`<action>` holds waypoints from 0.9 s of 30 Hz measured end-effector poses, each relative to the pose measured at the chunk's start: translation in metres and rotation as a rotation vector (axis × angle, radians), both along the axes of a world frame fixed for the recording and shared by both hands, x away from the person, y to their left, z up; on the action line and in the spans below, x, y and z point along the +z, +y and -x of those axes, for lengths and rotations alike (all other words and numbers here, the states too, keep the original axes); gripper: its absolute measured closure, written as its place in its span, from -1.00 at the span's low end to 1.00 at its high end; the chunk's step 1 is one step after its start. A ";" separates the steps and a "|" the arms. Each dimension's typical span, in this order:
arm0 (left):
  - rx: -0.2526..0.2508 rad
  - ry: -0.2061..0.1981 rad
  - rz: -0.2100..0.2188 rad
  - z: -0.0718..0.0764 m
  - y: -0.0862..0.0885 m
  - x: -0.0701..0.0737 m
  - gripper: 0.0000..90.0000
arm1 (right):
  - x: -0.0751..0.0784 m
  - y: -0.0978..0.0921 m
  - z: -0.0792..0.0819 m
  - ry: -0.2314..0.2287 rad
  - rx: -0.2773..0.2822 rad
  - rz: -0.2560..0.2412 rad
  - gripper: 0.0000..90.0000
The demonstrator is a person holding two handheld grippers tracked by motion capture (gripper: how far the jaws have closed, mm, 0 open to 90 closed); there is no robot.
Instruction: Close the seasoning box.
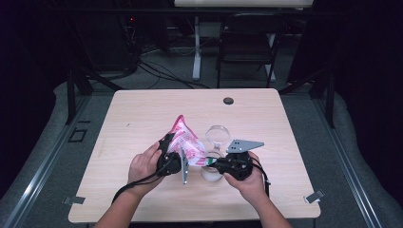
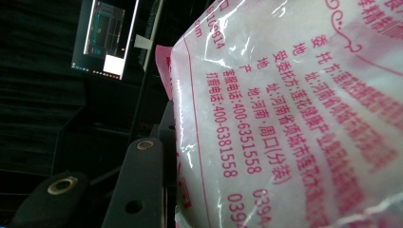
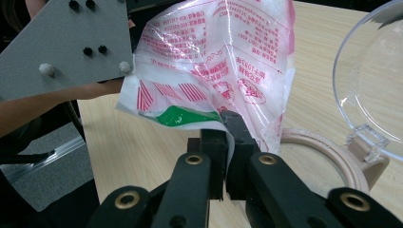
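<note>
A pink-and-white plastic bag (image 1: 184, 140) of white granules hangs tilted over the middle of the table, held between both grippers. My left gripper (image 1: 167, 157) grips its left side; in the left gripper view the bag (image 2: 294, 114) presses against one black jaw and hides the other. My right gripper (image 1: 212, 164) is shut on the bag's lower corner (image 3: 209, 61), its jaws (image 3: 227, 142) pinching the plastic edge. Just under that corner stands a round beige container (image 3: 328, 152) with its clear hinged lid (image 3: 375, 80) swung open.
The container (image 1: 211, 175) and its lid (image 1: 217, 135) sit right of the bag on the wooden table (image 1: 142, 118). A small dark round cap (image 1: 228, 100) lies near the far edge. A chair and cables stand beyond the table.
</note>
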State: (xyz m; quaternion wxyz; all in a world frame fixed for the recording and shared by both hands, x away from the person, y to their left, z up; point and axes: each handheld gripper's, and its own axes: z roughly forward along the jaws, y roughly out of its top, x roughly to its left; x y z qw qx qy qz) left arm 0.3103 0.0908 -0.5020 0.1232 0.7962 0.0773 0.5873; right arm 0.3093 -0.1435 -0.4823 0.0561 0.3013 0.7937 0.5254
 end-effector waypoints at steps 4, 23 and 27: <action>-0.004 -0.005 -0.014 0.000 -0.001 0.002 0.43 | 0.000 -0.001 0.000 0.000 -0.002 -0.002 0.97; -0.018 -0.026 -0.053 0.001 -0.005 0.009 0.44 | 0.001 -0.005 -0.001 0.000 -0.009 -0.007 0.96; -0.022 -0.032 -0.059 0.001 -0.007 0.011 0.44 | 0.001 -0.006 -0.002 0.001 -0.013 -0.010 0.96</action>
